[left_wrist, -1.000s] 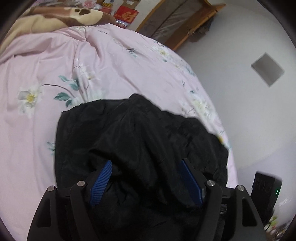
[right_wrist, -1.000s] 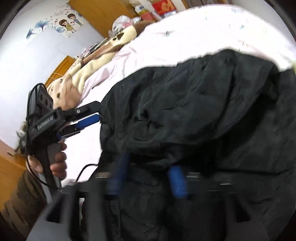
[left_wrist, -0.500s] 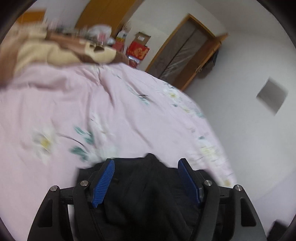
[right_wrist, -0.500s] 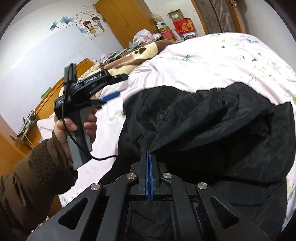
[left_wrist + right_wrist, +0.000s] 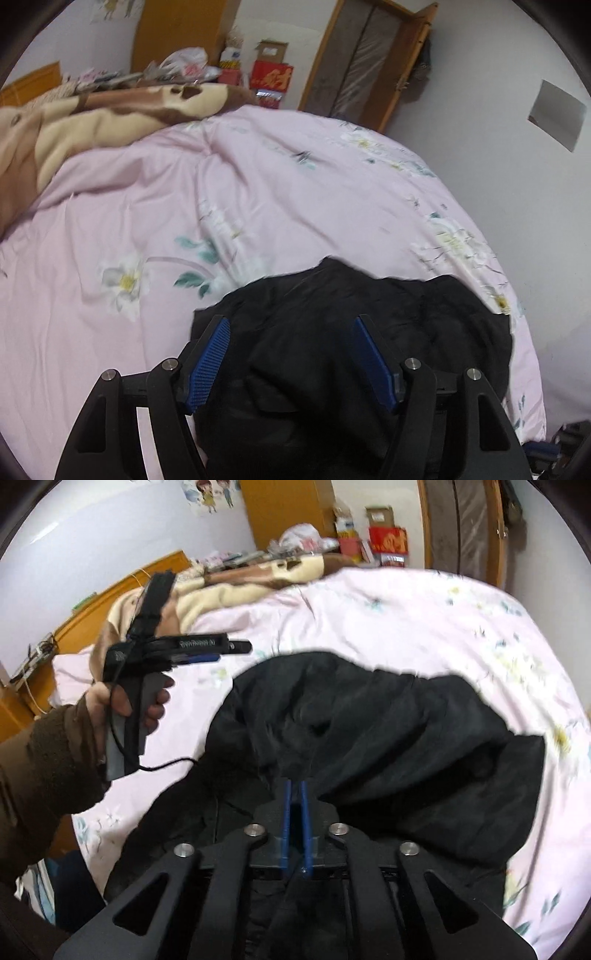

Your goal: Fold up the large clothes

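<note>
One black garment (image 5: 388, 738) lay bunched on the pink floral bedspread (image 5: 258, 192), near the bed's edge closest to you, its long axis running roughly across the right wrist view from lower left to right. Your right gripper (image 5: 294, 794) sat right at a raised fold of it, jaws narrow and just easing apart; cloth looked pinched at the tips, though dark fabric made the contact hard to read. That hand was the nearer one and had the working hold. Your left gripper (image 5: 291, 354) was well apart from the cloth in the right view, up and left over the bedspread, held in your left hand (image 5: 129, 709); its jaws stood fairly wide with nothing clamped, garment only showing below between the blue pads (image 5: 208, 362). I'd judge the next move needs the left tool brought down to the near left edge of the garment. Around: a tan and brown blanket (image 5: 92, 122) at the far side of the bed, red boxes (image 5: 271, 75) and clutter by the wall, a wooden door (image 5: 365, 59). Nothing lay between the tools and the cloth.
</note>
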Available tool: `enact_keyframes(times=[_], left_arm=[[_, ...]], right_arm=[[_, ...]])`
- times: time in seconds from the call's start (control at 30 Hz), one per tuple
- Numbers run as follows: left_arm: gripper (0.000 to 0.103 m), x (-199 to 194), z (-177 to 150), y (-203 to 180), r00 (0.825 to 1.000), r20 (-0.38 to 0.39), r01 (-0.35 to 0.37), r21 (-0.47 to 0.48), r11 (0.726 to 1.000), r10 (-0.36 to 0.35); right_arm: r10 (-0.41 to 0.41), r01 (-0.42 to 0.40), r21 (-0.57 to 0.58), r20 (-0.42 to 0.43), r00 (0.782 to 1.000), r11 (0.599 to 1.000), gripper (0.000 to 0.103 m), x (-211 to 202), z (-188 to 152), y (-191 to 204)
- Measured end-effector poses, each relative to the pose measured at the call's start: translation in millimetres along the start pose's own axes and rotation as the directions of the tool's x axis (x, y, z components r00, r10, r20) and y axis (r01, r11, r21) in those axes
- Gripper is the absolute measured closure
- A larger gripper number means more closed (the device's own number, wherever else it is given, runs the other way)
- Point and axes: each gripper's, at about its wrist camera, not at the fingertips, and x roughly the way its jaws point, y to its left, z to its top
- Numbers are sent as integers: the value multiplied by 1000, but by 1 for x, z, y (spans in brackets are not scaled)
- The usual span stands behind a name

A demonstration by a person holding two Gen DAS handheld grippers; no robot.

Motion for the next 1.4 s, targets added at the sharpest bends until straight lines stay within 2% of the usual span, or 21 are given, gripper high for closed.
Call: enact_keyframes(times=[0.03,0.1,0.17,0.2,0.27,0.37,0.43,0.5,0.57,0.67,0.73,0.77,0.8,0.9,0.97,1.03,1.1,1.27,1.3,1.33,1.4], left_arm=[[34,-3,1,-8,1000,3,13,16,1000,-13],[33,-6,3,-25,998,-18,63,41,997,-62],[33,-7,-2,-46,992,-47,121,83,989,-117],[29,-8,-7,-58,989,-53,141,114,983,-136],[25,-5,-22,-89,982,-103,174,204,963,-156],[25,-1,-45,-121,970,-158,226,284,932,-186],[25,4,-64,-142,969,-183,221,355,908,-165],[25,6,-77,-155,970,-197,213,405,889,-143],[25,13,-92,-168,973,-211,181,466,866,-90],[25,23,-102,-175,981,-193,104,510,854,-4],[41,27,-102,-174,981,-193,91,511,855,11],[68,29,-101,-174,978,-207,97,499,861,9],[84,30,-99,-173,976,-216,104,492,864,5],[100,21,-92,-168,978,-208,122,465,877,-26],[101,13,-84,-163,977,-203,150,434,888,-66],[101,1,-77,-159,978,-184,171,420,892,-101],[101,-6,-75,-159,975,-179,198,422,885,-133],[101,-1,-100,-164,962,-230,237,441,866,-146],[101,5,-108,-164,960,-244,238,439,867,-140],[101,10,-113,-163,957,-253,243,430,870,-142],[101,21,-124,-159,950,-277,251,402,881,-145]], right_arm=[[-13,12,40,13,1000,999,83,-6,2,-10],[-27,23,153,24,999,988,78,-12,-2,-39],[-106,100,263,11,994,960,73,-14,-7,-70],[-147,142,285,-2,989,948,73,-13,-10,-83],[-171,173,320,-37,985,931,69,-9,-12,-101],[-210,217,357,-58,976,909,54,-9,-16,-124],[-218,221,355,-49,975,908,53,-12,-13,-132],[-184,184,357,-34,982,916,53,-11,-10,-140],[-212,211,326,-34,977,922,52,-6,-7,-143],[-249,262,226,-86,965,938,49,12,-5,-147],[-264,277,136,-105,959,951,49,23,-5,-144],[-285,295,98,-109,952,950,49,29,-4,-142],[-297,306,78,-109,949,949,49,33,-4,-142],[-316,322,34,-112,942,946,49,49,2,-145],[-355,358,11,-105,929,934,50,55,6,-147],[-437,437,-9,-72,897,899,57,60,14,-151],[-502,502,-12,-44,864,865,57,61,23,-158],[-685,687,-2,77,724,726,57,49,24,-159],[-698,699,20,70,713,715,57,45,22,-163],[-688,686,54,44,724,725,57,40,20,-170],[-643,637,121,6,766,761,57,28,15,-177]])
